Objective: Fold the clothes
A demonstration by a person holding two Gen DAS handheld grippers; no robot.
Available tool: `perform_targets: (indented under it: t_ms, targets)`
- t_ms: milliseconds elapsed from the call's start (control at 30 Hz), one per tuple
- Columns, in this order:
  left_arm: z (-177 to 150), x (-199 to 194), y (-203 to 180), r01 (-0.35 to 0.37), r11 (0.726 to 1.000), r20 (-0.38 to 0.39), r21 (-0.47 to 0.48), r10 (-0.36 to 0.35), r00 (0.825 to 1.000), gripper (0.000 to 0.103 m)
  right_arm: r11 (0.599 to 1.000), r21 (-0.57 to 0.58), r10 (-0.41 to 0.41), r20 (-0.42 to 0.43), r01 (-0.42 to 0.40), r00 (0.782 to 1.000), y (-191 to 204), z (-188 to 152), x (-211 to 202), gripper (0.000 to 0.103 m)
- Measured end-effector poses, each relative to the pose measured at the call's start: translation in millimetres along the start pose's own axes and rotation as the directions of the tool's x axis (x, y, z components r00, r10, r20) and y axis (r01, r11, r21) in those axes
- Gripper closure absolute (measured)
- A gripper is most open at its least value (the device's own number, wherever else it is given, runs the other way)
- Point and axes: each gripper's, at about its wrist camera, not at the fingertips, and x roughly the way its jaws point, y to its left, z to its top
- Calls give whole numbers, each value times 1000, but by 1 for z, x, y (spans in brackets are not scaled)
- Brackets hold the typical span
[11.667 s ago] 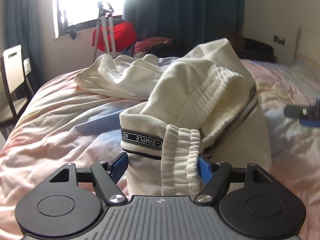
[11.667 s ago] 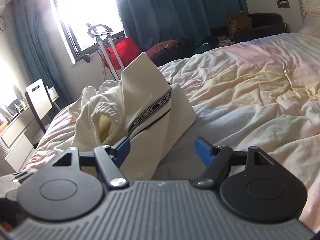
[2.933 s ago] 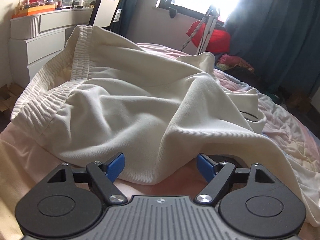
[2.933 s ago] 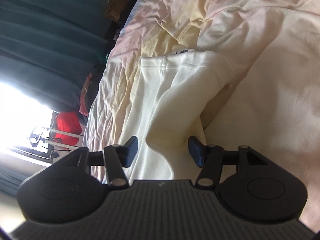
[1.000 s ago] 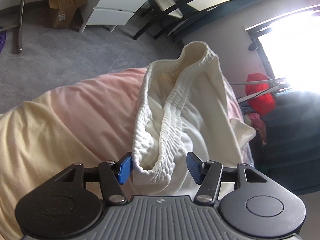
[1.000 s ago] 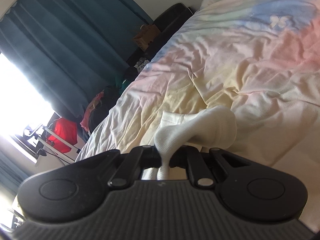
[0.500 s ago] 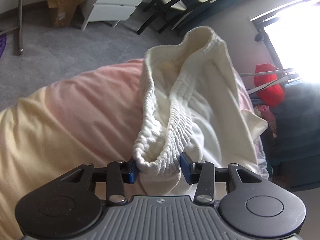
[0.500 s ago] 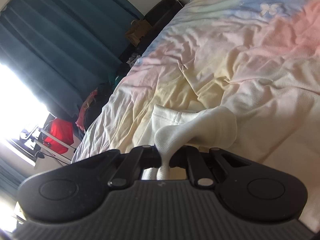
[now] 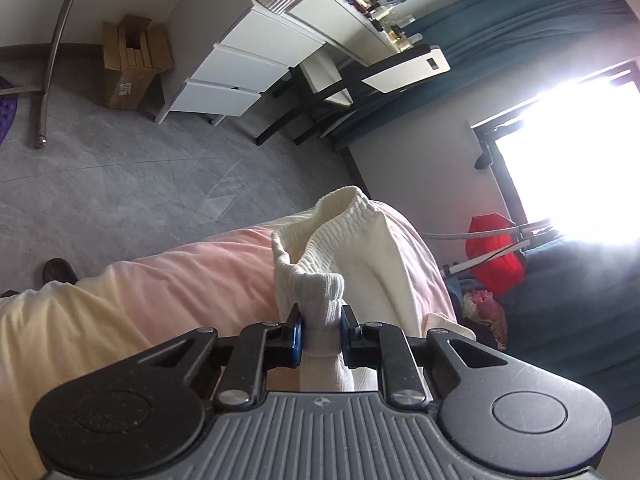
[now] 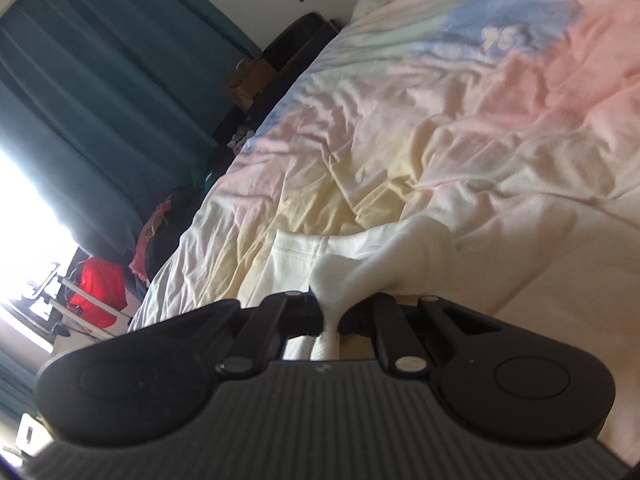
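Cream garment [image 9: 384, 264] draped over the pastel bed cover [image 10: 500, 128], ribbed waistband [image 9: 320, 296] bunched between closing left gripper [image 9: 320, 334] jaws, opposite fabric fold [image 10: 340, 276] pinched in fully closed right gripper [image 10: 330, 316], presumably for lifting taut before folding.

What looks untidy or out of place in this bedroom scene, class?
The cream garment lies bunched on the pastel duvet, its ribbed waistband pinched in the left gripper. Clothes are heaped below the curtain.
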Motion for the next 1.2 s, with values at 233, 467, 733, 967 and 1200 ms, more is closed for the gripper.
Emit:
perform_targets:
  t_ms: [233, 467, 733, 967, 1200]
  targets:
    - [0, 17, 56, -152, 985, -48, 79, 156, 987, 84, 935, -250, -269, -45, 250, 962, -4, -28, 11, 95]
    - [-14, 22, 62, -178, 963, -54, 201, 192, 980, 77, 896, -316, -331, -8, 311, 944, 7, -44, 10, 92]
    - [-20, -10, 35, -152, 897, -8, 416, 171, 985, 32, 944, -174, -267, 103, 282, 958, 21, -39, -29, 24]
    - [-30, -33, -10, -185, 746, 149, 640, 116, 982, 5, 901, -383, -88, 301, 205, 949, 76, -41, -74, 24]
    - [-57, 29, -62, -132, 598, 131, 791, 46, 990, 2, 801, -599, 157, 197, -8, 968, 129, -87, -108, 24]
